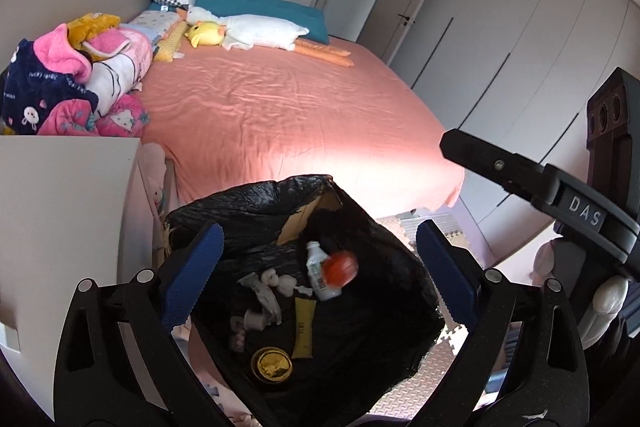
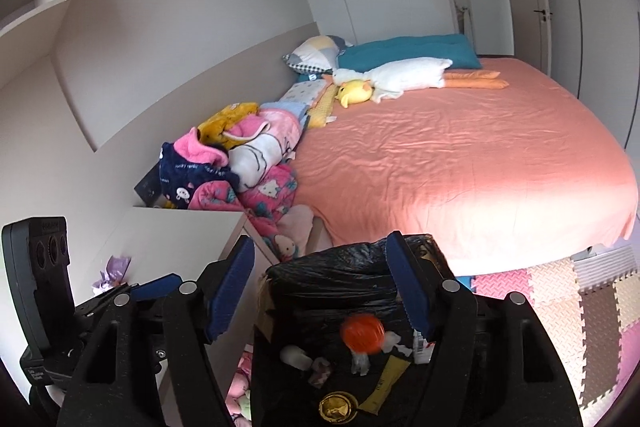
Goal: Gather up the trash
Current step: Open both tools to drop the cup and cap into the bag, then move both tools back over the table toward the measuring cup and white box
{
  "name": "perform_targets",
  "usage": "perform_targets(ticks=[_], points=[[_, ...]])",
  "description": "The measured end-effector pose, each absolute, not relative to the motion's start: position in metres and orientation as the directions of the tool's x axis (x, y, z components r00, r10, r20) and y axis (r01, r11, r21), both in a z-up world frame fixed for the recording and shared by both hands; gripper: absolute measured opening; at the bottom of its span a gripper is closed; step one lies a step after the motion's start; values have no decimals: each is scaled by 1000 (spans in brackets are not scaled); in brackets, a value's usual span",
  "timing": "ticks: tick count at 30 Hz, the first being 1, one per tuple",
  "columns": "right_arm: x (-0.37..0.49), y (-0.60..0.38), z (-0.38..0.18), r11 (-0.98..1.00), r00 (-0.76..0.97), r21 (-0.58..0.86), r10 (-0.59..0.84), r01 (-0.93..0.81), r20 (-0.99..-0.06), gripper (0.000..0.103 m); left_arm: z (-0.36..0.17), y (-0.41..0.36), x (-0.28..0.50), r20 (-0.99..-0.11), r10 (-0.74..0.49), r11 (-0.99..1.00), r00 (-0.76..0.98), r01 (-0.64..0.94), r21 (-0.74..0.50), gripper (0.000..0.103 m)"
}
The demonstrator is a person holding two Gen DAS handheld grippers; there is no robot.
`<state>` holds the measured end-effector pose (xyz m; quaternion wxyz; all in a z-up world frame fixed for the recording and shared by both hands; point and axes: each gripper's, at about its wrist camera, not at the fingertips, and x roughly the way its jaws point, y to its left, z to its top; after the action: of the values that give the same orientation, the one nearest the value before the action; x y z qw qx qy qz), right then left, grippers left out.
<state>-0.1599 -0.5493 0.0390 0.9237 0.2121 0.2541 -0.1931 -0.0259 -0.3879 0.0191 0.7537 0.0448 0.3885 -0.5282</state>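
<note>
A black-lined trash bag (image 1: 384, 299) stands open below my left gripper (image 1: 318, 267), whose blue pads (image 1: 192, 267) are wide apart and hold nothing. Inside lie a white bottle (image 1: 320, 283), crumpled tissues (image 1: 280, 281), a yellow wrapper (image 1: 304, 327) and a gold lid (image 1: 272, 365). A blurred red-orange round item (image 1: 339, 269) shows over the bag, touching neither pad. In the right wrist view my right gripper (image 2: 320, 287) is open above the same bag (image 2: 340, 275), with the orange item (image 2: 362, 333) below its pads. The right gripper's black body (image 1: 560, 187) shows at the right of the left wrist view.
A bed with a salmon sheet (image 1: 280, 107) lies behind the bag, with plush toys (image 1: 248, 31) and piled clothes (image 1: 68, 91). A white bedside cabinet (image 1: 60, 219) stands left of the bag. Foam floor mats (image 2: 560, 307) and wardrobe doors (image 1: 520, 67) are to the right.
</note>
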Motion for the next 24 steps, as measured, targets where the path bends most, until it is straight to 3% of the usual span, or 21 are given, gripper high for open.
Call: perform_targets(ticks=[24], points=[[-123,-516,37,890,809,268,-166,369,-563,69,18,-349,-12,-643,-722,549,255,777,-308,94]])
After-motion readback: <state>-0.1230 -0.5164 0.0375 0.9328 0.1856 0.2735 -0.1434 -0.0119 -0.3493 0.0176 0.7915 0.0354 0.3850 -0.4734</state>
